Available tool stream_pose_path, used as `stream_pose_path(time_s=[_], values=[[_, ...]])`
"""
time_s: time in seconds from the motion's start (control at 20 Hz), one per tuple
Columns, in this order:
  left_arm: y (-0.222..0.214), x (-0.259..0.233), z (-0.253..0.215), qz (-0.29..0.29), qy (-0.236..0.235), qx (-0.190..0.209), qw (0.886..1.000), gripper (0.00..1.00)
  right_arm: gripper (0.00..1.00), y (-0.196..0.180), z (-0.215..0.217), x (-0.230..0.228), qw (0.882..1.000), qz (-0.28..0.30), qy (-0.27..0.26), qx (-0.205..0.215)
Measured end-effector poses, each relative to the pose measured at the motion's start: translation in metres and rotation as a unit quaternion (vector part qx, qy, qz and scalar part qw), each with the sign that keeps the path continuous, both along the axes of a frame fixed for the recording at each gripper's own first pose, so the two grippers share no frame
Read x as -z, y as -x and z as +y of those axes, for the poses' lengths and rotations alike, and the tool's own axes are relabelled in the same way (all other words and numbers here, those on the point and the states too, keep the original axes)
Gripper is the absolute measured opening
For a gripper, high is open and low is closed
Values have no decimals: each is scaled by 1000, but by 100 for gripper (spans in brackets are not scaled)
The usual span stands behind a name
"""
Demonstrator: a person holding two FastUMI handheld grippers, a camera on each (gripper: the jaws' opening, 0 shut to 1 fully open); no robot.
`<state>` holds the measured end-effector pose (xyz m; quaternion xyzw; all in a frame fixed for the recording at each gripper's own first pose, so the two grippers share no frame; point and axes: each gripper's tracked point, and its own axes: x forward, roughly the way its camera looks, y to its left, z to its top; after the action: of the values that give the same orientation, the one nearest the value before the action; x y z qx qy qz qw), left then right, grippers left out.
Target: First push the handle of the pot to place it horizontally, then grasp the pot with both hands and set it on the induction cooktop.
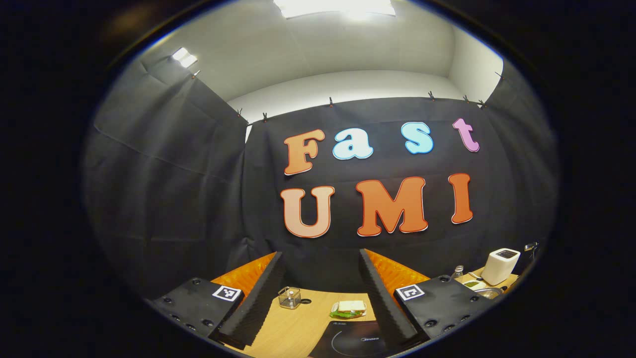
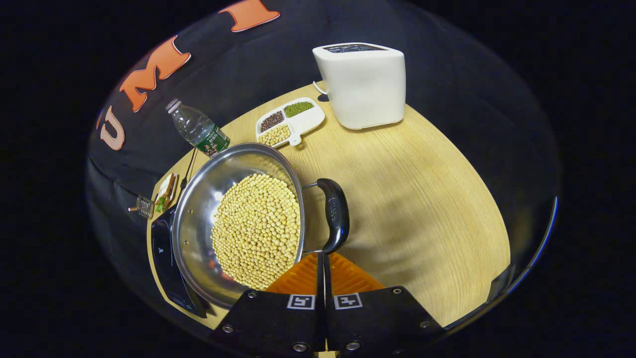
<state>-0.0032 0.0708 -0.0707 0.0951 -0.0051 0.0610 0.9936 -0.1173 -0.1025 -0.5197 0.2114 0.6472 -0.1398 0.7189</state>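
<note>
Risk: the pot (image 2: 238,223) is loaded with pale beans (image 2: 256,231) and its rim overhangs the cooktop (image 2: 166,263) edge, so a hard or off-centre push on the handle (image 2: 334,215) could spin the pot too far, slide it off line or spill beans. The right gripper (image 2: 323,256) has its fingers closed together, holding nothing, with the tips at or just short of the lower end of the handle; contact cannot be confirmed. A pointed tip on a rounded grip may slip off. The left gripper (image 1: 320,293) is held high with its fingers spread apart and empty, aimed at the booth wall above the table (image 2: 422,199), well clear of the pot. The pot is a wide, shallow, polished steel pan; its black loop handle sits on two wire arms on the side nearest the right gripper.
</note>
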Motion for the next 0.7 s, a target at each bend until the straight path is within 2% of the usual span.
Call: stream_pose_path(time_s=[0.45, 0.7], values=[[23, -21, 10, -24, -6, 0, 1000, 97, 0, -25, -13, 12, 1000, 5, 26, -12], [29, -23, 1, -32, 4, 20, 999, 96, 1, -25, -24, 14, 999, -3, 49, -23]])
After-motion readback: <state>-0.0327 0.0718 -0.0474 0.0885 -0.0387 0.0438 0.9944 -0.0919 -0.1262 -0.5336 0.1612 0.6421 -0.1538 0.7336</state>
